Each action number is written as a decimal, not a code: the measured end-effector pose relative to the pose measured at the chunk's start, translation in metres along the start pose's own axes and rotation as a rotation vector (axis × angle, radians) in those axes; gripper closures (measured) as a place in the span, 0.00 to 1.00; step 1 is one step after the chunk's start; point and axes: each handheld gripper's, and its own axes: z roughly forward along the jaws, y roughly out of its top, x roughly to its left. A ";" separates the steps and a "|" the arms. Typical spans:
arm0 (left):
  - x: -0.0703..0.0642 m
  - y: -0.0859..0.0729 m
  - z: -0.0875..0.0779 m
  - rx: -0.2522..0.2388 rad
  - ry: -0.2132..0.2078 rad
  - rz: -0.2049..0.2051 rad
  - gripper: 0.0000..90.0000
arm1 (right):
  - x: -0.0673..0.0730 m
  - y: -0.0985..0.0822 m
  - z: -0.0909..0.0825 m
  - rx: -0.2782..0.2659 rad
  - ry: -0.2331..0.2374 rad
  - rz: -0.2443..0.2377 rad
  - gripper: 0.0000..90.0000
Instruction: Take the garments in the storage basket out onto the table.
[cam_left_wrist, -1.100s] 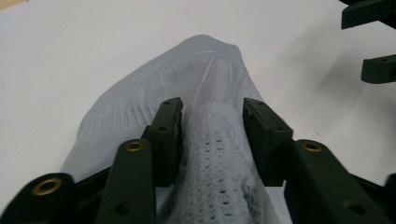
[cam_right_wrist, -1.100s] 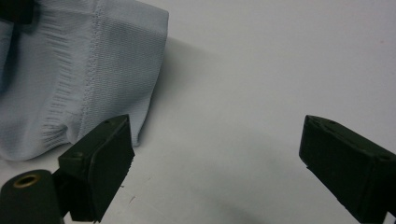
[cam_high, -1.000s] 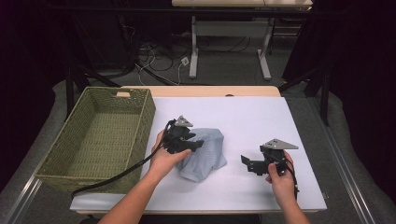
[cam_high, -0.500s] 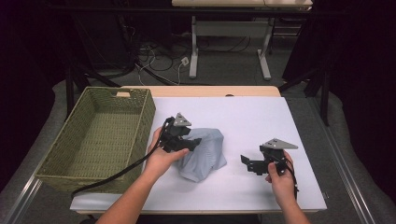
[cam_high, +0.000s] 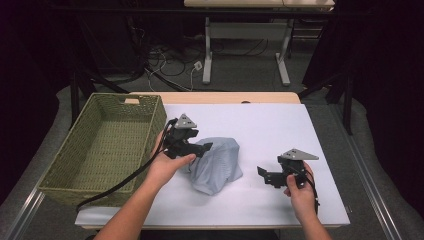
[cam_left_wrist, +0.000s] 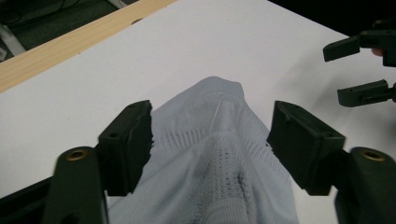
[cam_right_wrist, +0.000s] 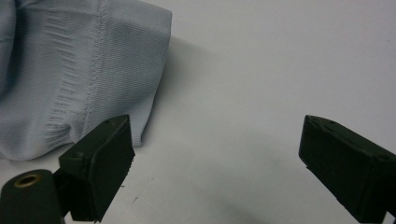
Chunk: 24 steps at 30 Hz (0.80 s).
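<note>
Since a second ago, the left gripper (cam_high: 204, 148) has been raised slightly over the cloth, and its jaws have just been opening; in the left gripper view the grey cloth (cam_left_wrist: 210, 163) lies between them, with the right-hand pad clear of the fabric and the left-hand pad at its edge, so the cloth is released rather than pinched. One cloth, one woven basket (cam_high: 102, 150) and two grippers are counted on one white table (cam_high: 280, 120). The cloth is bunched into a mound near the table's middle, just right of the basket and apart from it; its long axis is seen running from the upper right down toward the lower left in the high view. The right gripper (cam_high: 262, 173) is held low to the right of the cloth, its jaws spread wide with nothing between them, one pad near the cloth's hem (cam_right_wrist: 140, 116). Bare table surface is left open behind the cloth and to its right, up to the far wooden edge (cam_high: 215, 97).
</note>
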 end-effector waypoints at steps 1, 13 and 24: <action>0.000 0.001 -0.002 -0.007 -0.002 -0.009 0.31 | 0.000 0.000 0.000 0.000 0.000 0.000 0.11; 0.008 0.006 -0.019 -0.065 0.000 -0.058 0.13 | 0.000 0.000 -0.002 -0.006 -0.001 0.000 0.11; 0.015 0.006 -0.038 -0.058 0.040 -0.045 0.01 | -0.002 0.000 -0.002 -0.005 -0.002 0.005 0.11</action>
